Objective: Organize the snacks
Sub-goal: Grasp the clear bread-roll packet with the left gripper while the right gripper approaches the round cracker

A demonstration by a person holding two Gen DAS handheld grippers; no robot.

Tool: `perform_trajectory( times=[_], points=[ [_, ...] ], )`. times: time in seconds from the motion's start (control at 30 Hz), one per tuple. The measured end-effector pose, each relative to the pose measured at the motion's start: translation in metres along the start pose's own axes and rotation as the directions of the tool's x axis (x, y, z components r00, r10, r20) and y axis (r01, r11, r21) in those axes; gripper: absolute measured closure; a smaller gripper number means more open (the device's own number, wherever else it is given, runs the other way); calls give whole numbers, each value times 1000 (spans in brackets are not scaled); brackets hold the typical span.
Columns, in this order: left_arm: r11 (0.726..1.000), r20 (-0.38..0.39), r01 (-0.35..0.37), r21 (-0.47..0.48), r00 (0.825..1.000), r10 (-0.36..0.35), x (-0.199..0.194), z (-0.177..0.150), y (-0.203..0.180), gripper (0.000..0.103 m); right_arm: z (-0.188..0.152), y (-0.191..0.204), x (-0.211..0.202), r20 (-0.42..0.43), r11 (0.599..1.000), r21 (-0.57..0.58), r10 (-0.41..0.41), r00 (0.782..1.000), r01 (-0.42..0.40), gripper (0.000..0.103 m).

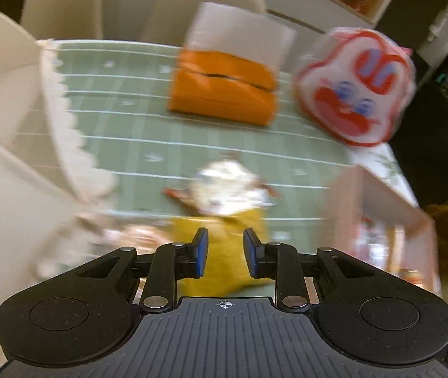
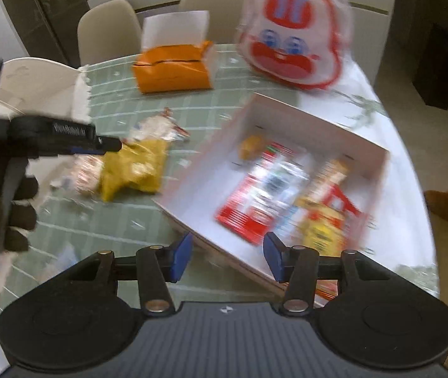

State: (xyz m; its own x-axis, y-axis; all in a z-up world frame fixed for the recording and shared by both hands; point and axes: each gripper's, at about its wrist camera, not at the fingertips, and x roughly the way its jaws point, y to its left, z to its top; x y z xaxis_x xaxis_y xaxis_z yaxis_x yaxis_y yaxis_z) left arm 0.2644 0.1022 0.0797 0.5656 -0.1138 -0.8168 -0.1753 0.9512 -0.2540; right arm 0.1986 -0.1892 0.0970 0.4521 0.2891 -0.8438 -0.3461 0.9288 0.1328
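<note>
Organizing snacks, pick-up step. The left gripper (image 1: pixel 225 253) is shown nearly clenched and empty, its blue pads set just apart with nothing pressed between them. It is poised directly above the yellow snack packet (image 1: pixel 221 252), which lies on the counter (image 1: pixel 148 132) immediately beneath and ahead of the fingertips. A white crinkled snack packet (image 1: pixel 227 189) lies just beyond the yellow one, touching or overlapping it; blur prevents a firmer reading. A pale pink packet (image 2: pixel 87 173) is seen beside the yellow packet, on the side away from the box.

The right gripper (image 2: pixel 228 260) is shown released, with its jaws partly spread and nothing between them. It is held over the near edge of the white cardboard box (image 2: pixel 255 107), in which a red packet (image 2: pixel 255 198) and a yellow-and-red packet (image 2: pixel 328 211) already lie. Farther ahead of both grippers, an orange tissue pack (image 1: pixel 224 91) and a clown-faced bag (image 1: pixel 356 85) stand on the counter.

The step in hand is judged to be the fetching of the next loose snack. The left jaws are judged too narrow for the yellow packet, so widening would be needed before descent; a grasp near one edge is advised, so that the neighbouring packets are not dragged along. A carry toward the box would follow.
</note>
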Motion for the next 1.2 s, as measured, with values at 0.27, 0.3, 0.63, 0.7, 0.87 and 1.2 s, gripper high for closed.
perform_trajectory(
  times=[0.27,0.3,0.63,0.7,0.87,1.2],
  points=[
    [994,16,-67,84,998,66,3,-12,57,75,54,104,63,-58,1000,-8,29,998,-29,43],
    [995,15,-60,76,998,59,0,-13,65,75,61,116,74,-52,999,-27,16,999,-18,43],
    [997,-12,66,-42,998,-66,-19,-31,137,75,107,148,179,-43,990,67,-118,992,121,39],
    [993,-11,86,-80,996,-87,-19,-31,146,75,92,155,179,-54,989,77,-119,991,123,45],
    [989,-28,116,-96,992,-120,-6,-21,140,75,46,170,154,-55,996,65,-61,997,65,55],
    [984,-13,179,-19,984,-180,-10,-19,83,75,-23,156,104,-109,999,27,-18,994,21,55]
  ],
)
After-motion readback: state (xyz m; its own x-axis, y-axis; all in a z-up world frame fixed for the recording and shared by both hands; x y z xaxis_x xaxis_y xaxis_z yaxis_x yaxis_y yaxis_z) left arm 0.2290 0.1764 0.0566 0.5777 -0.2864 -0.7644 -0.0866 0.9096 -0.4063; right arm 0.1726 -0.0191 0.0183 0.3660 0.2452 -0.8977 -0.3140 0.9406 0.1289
